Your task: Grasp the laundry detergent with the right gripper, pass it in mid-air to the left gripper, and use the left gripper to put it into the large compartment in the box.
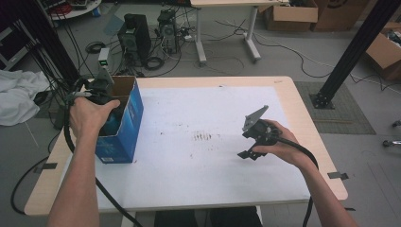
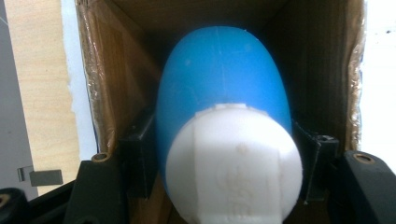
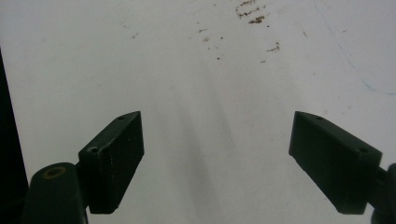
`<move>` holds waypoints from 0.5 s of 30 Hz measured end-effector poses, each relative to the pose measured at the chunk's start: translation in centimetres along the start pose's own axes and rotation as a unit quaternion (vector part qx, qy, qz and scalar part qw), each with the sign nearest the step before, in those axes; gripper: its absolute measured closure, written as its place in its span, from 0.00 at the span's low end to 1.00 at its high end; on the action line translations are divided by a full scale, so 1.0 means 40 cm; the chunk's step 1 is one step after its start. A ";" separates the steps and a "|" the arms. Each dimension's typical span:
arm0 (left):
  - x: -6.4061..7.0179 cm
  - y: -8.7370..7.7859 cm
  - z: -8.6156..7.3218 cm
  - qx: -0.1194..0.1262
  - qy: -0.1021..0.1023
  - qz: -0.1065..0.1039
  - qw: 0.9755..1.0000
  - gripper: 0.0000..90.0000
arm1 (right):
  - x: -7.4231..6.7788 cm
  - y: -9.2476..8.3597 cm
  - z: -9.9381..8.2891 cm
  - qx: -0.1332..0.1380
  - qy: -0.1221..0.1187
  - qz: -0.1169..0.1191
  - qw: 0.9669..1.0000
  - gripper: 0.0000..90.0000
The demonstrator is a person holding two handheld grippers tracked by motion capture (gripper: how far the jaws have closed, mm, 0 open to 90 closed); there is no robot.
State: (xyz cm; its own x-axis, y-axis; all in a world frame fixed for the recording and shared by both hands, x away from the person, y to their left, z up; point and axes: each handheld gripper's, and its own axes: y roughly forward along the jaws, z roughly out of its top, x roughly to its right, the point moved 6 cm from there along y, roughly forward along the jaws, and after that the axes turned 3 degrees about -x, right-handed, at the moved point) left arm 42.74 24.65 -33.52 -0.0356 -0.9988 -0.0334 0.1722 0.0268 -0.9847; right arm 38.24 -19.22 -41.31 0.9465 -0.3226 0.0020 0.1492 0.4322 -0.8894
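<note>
Left tongs point(image 2: 224, 154) clenched on the blue bottle point(image 2: 219, 79), white cap toward the camera, held nose-down inside the blue cardboard box point(image 1: 124, 118) at left of frame, likely for packing. Right tongs point(image 3: 217, 158) released, idling over the white tabletop point(image 1: 198, 161), clear of the box.

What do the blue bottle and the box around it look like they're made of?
Blue bottle: probably plastic, smooth with a faint mould seam and a ribbed white cap. Box: cardboard, brown fibrous inside walls with frayed rims, printed glossy blue outside. The left gripper is clamped on the bottle.
</note>
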 end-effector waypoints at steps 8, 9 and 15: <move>0.002 0.001 0.002 0.000 -0.001 -0.001 1.000 0.42 | 0.000 0.004 -0.001 -0.001 0.002 0.001 1.000 0.20; 0.002 0.001 0.002 -0.001 -0.001 -0.001 1.000 0.42 | 0.000 0.004 -0.002 -0.001 0.002 0.002 1.000 0.20; 0.003 0.006 0.002 -0.004 -0.003 0.000 1.000 0.38 | 0.000 0.006 -0.003 0.000 0.002 0.003 1.000 0.19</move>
State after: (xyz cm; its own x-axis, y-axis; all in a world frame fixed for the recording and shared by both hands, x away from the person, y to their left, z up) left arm 42.87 24.55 -33.74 -0.0300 -0.9990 -0.0334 0.1650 0.0281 -0.9859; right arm 38.26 -19.20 -41.59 0.9464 -0.3229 -0.0044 0.1438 0.4335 -0.8896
